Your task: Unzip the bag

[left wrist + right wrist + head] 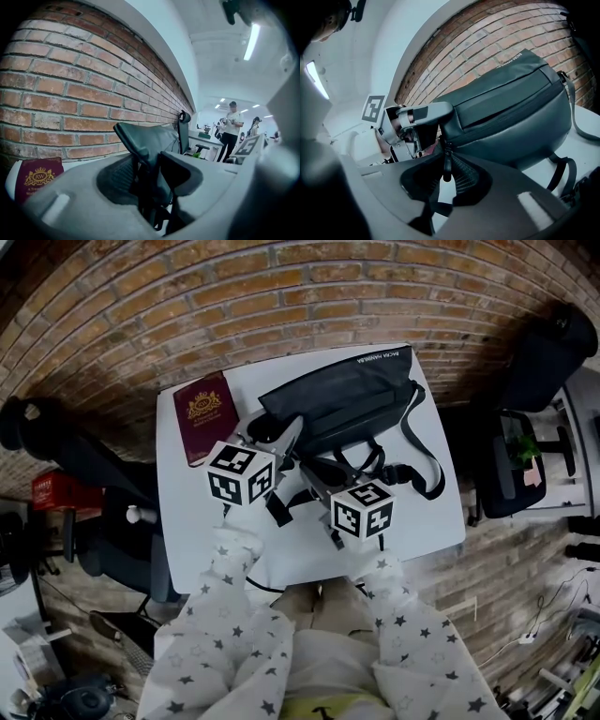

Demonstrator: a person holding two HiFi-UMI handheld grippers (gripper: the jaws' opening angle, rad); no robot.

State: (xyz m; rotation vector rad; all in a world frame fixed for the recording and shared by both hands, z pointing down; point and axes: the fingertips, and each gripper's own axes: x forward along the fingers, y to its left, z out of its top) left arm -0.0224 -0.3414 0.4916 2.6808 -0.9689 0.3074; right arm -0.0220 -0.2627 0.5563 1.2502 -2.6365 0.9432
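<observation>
A dark grey bag point(347, 399) lies on the white table point(412, 521) by the brick wall. My left gripper point(286, 439) is at the bag's left end. In the left gripper view the bag's corner point(145, 140) fills the gap of that gripper point(150, 187), pinched between both pads. My right gripper point(317, 471) is just in front of the same end. In the right gripper view the black zipper pull point(447, 166) hangs between the jaws of that gripper point(443, 180), against the ribbed right pad point(465, 180). White table shows beside it, so these jaws stand open.
A maroon booklet with a gold crest point(202, 416) lies left of the bag. The bag's strap point(427, 465) loops over the table's right part. Office chairs point(539, 362) stand on both sides. A person point(230, 131) stands far off in the room.
</observation>
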